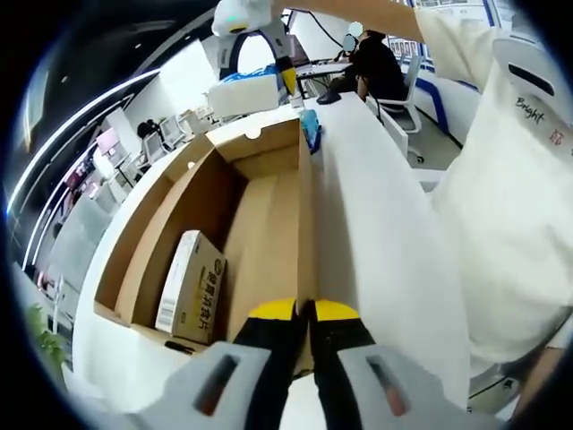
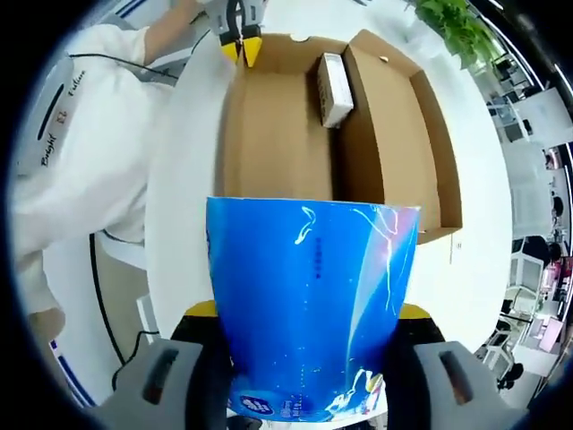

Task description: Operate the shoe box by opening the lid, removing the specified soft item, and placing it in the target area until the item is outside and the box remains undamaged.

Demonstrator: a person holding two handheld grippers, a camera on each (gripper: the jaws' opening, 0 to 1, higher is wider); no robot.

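Right claw (image 2: 309, 313) clamps blue soft pack (image 2: 309, 305); left claw (image 1: 304, 311) pinches box wall (image 1: 307, 224).

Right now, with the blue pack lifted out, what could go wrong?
The right gripper holds the blue pack near one end, so it could sag or slip. The left gripper pinches the box wall; pulling might crease it. The small carton is inside.
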